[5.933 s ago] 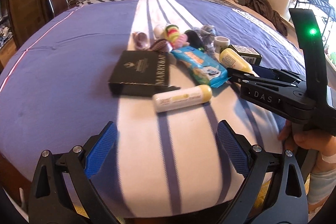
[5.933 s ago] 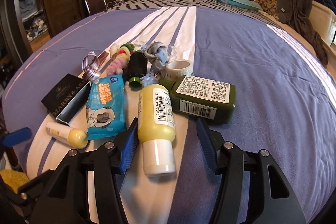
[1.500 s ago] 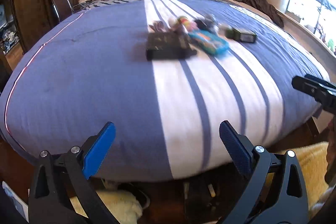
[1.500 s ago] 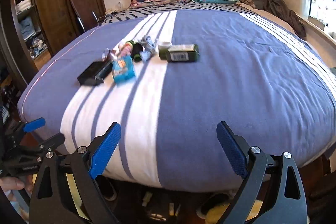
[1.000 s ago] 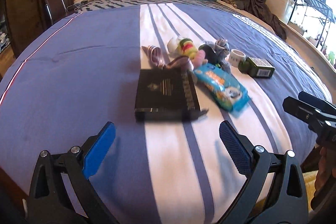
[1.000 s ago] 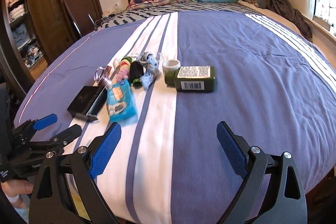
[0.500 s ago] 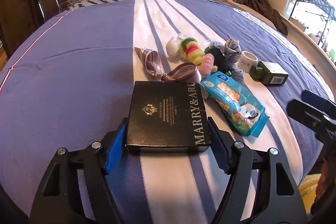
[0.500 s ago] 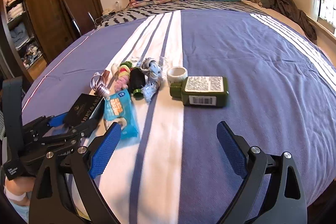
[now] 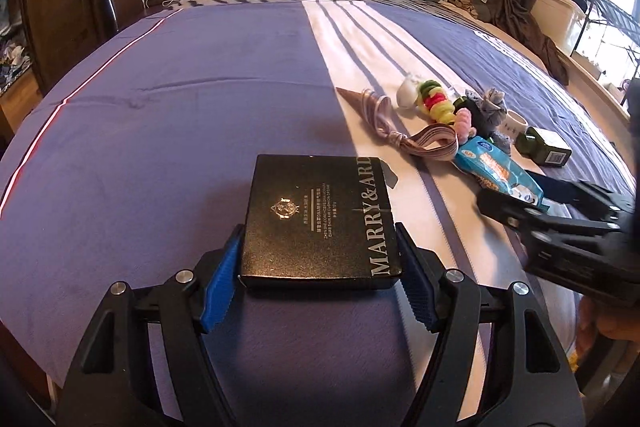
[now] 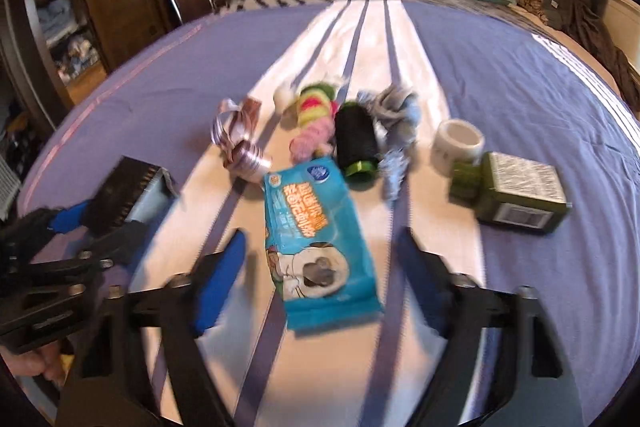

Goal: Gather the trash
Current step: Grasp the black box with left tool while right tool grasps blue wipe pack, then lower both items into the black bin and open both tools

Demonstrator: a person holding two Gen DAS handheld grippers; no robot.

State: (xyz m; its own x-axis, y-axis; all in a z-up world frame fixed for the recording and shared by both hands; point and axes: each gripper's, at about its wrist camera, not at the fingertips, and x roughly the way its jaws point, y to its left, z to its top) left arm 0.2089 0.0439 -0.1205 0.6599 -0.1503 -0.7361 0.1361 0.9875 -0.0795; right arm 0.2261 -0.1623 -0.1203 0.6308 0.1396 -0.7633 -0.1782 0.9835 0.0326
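The black box [image 9: 320, 223] is pinched between the blue pads of the left gripper [image 9: 318, 271] on the bed [image 9: 160, 115]. At three o'clock, the blue wipes packet [image 10: 316, 247] is straddled by the right gripper [image 10: 320, 279], jaws just closing, seemingly not yet touching through the blur.

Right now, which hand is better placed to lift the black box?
Left. Its tongs already clamp the black box on both sides. The right tongs straddle the blue packet instead.

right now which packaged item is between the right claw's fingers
The blue snack packet; the black box sits in the left claw, the green bottle lies outside.
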